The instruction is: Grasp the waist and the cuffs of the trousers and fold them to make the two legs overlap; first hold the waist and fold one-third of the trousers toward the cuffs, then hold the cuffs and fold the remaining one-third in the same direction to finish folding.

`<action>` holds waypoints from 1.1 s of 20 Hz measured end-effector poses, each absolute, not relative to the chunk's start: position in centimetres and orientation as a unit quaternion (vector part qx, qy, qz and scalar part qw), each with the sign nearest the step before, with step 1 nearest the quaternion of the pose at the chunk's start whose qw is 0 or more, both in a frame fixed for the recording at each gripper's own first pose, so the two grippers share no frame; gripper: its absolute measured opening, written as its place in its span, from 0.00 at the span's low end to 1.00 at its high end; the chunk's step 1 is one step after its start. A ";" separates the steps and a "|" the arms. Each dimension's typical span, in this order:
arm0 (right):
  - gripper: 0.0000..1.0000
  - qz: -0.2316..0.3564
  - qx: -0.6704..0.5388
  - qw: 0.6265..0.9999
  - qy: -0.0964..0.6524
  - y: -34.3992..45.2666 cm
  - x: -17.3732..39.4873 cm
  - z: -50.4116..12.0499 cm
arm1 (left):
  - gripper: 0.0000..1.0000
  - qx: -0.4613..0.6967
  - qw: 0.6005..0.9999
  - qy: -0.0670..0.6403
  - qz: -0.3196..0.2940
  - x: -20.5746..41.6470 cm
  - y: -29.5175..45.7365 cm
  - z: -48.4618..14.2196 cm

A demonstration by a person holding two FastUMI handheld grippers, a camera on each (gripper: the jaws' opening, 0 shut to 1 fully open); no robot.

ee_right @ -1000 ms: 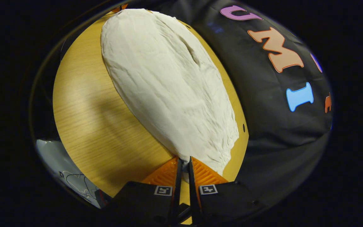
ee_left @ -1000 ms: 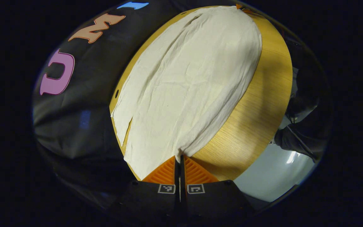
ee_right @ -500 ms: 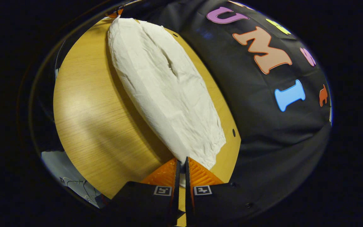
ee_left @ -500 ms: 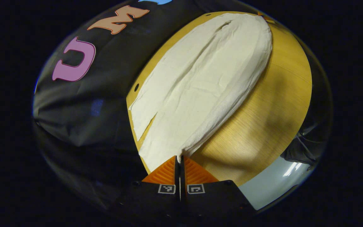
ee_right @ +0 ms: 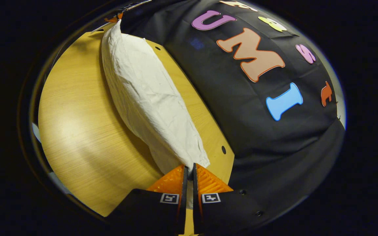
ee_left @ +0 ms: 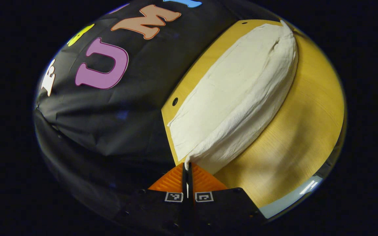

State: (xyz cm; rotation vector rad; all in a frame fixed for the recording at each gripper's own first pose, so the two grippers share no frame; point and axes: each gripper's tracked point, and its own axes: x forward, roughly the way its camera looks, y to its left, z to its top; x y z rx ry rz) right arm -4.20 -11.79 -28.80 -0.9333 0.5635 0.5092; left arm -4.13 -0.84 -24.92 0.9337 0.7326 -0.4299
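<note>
Cream trousers (ee_left: 238, 95) lie lengthwise on the wooden table (ee_left: 300, 137), one leg folded over the other. My left gripper (ee_left: 187, 165) is shut on one end of the trousers, near the table's edge by the black wall. In the right gripper view the same trousers (ee_right: 146, 98) stretch away, and my right gripper (ee_right: 189, 167) is shut on their near end. The held layer is raised a little above the lower one along its length. Far off, the other gripper (ee_right: 113, 19) shows at the trousers' top end.
The black cloth wall (ee_left: 120, 108) runs close along one long side of the table (ee_right: 77, 131). Small holes (ee_left: 175, 101) (ee_right: 223, 149) mark the table's edge by the wall. Bare wood lies on the open side of the trousers. Pale floor (ee_left: 290, 203) shows beyond the table's edge.
Both grippers have carried the held leg across toward the wall, so the trousers look much narrower, with the two legs lying over each other. Both stay shut on the cloth.
</note>
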 end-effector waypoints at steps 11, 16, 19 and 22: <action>0.11 0.150 -0.435 0.850 0.258 -9.2 5.2 -25.8 | 0.00 0.435 0.825 0.282 -0.226 9.3 -2.8 -23.4; 0.08 0.127 -0.425 0.854 0.271 -7.7 9.1 -26.8 | 0.00 0.409 0.841 0.269 -0.228 14.5 -4.0 -24.7; 0.11 0.120 -0.421 0.851 0.290 -7.1 10.7 -29.0 | 0.00 0.402 0.848 0.260 -0.227 17.4 -5.0 -26.4; 0.09 0.116 -0.424 0.843 0.309 -6.6 12.6 -32.0 | 0.00 0.395 0.849 0.262 -0.233 19.5 -6.0 -29.4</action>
